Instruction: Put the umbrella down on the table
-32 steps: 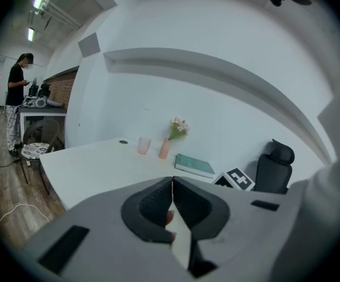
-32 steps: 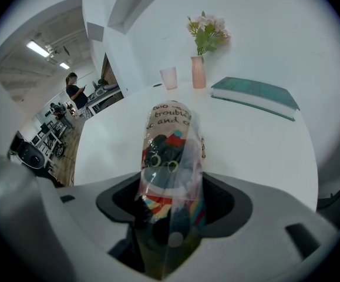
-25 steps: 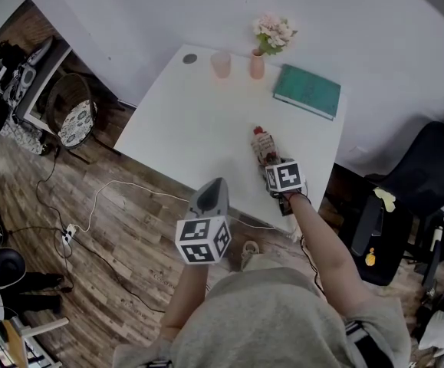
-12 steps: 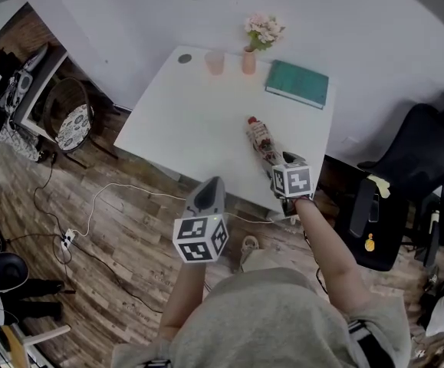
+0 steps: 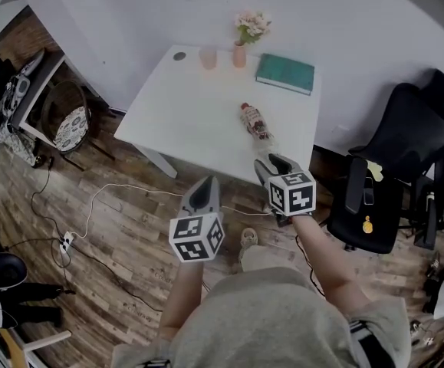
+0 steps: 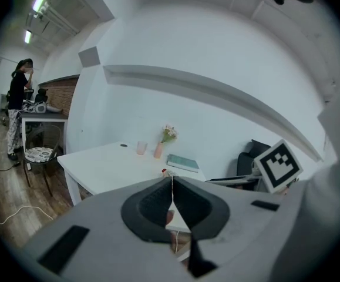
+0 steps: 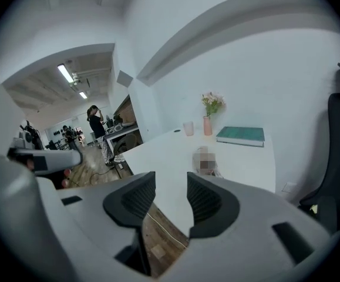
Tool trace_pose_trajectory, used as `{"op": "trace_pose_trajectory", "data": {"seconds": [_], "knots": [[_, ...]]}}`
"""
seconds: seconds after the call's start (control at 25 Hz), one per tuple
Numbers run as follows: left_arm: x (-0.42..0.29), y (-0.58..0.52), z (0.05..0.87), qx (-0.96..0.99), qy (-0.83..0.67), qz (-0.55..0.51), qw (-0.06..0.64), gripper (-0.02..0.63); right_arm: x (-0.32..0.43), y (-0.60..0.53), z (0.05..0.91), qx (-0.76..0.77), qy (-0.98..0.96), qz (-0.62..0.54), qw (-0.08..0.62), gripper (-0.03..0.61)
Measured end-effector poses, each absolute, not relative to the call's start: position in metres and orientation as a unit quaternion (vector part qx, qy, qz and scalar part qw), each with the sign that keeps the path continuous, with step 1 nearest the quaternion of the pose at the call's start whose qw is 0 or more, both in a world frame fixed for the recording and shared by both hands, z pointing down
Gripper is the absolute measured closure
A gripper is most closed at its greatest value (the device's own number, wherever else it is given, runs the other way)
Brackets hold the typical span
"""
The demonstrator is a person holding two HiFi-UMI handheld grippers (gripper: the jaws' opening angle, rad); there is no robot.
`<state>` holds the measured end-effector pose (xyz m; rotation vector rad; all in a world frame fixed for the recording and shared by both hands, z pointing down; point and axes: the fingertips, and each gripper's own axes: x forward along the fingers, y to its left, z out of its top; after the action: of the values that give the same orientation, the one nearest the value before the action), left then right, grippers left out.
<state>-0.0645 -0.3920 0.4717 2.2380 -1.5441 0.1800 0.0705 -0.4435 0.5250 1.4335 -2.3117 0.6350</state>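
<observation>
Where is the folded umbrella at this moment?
In the head view the umbrella lies on the white table, toward its right side, just nearer the person than the green book.

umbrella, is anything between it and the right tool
Nothing visible. The umbrella lies on the white table near its front edge. The right tool hangs just off that edge, pointing toward it, its jaws closing with nothing between them. Only bare tabletop separates the two.
</observation>
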Motion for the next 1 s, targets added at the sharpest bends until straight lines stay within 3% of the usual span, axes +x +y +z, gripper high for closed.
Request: {"op": "trace_pose_trajectory", "data": {"seconds": [0.52,1.0], "knots": [[-0.085,-0.310,0.463,0.809,-0.550,0.051,0.199,0.604,0.056,-0.333,0.493,0.534,-0.810,0.202,0.132,0.531],[-0.096,-0.237,0.459,0.819,-0.539,0.046,0.191,0.604,0.051,-0.250,0.482,0.567,-0.796,0.174,0.119,0.575]]}}
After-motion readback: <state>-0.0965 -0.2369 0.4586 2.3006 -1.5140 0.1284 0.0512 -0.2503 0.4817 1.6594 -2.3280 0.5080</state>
